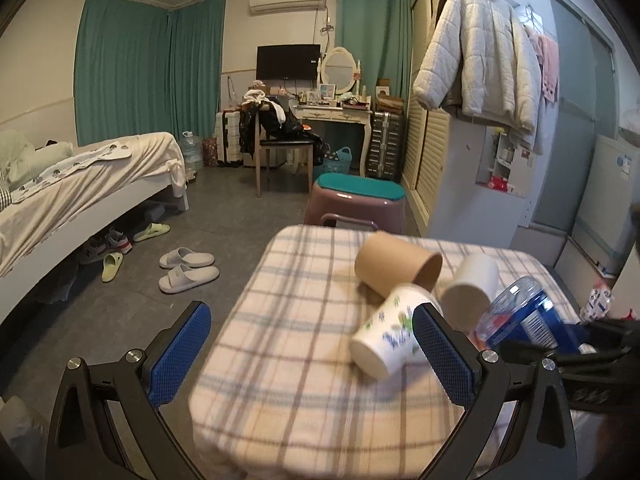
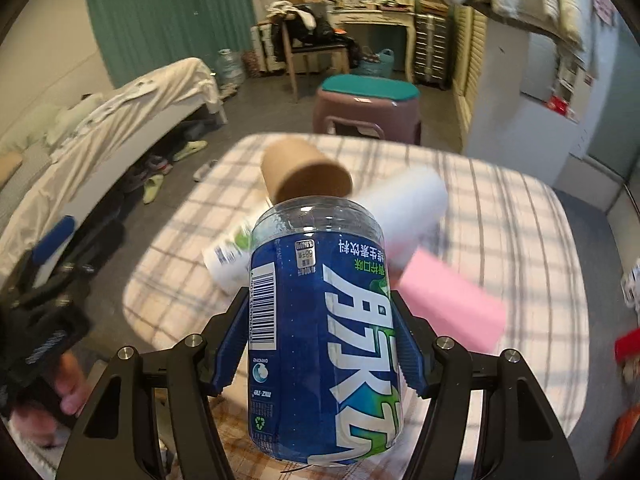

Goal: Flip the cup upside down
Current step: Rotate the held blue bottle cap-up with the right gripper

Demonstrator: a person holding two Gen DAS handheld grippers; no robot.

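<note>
- My right claw [image 2: 320, 344] is clamped on a clear plastic cup with a blue label [image 2: 320, 332]; one blue pad presses each side of it.
- The cup sits between my fingers with its clear domed end pointing away from me, and the label's lettering reads upside down.
- It is lifted above the checked tablecloth [image 2: 520, 240], not resting on it.
- Just past the cup's far end lies a brown paper cup [image 2: 304, 172] on its side, mouth toward me.
- To the right of that lies a white cup [image 2: 408, 208], also tipped over; to the left, a white cup with green and blue print [image 2: 228, 256], partly hidden behind what I hold.
- Right of my claw, a pink sheet [image 2: 452, 308] lies flat on the cloth.
- My left claw [image 1: 312, 354] is spread wide with nothing between its pads, hovering over the near left corner of the table.
- Its right pad [image 1: 444, 356] is just beside the printed cup; motion blur keeps me from telling whether they touch.
- Beyond the table stands a purple stool with a teal top [image 1: 360, 196].
</note>
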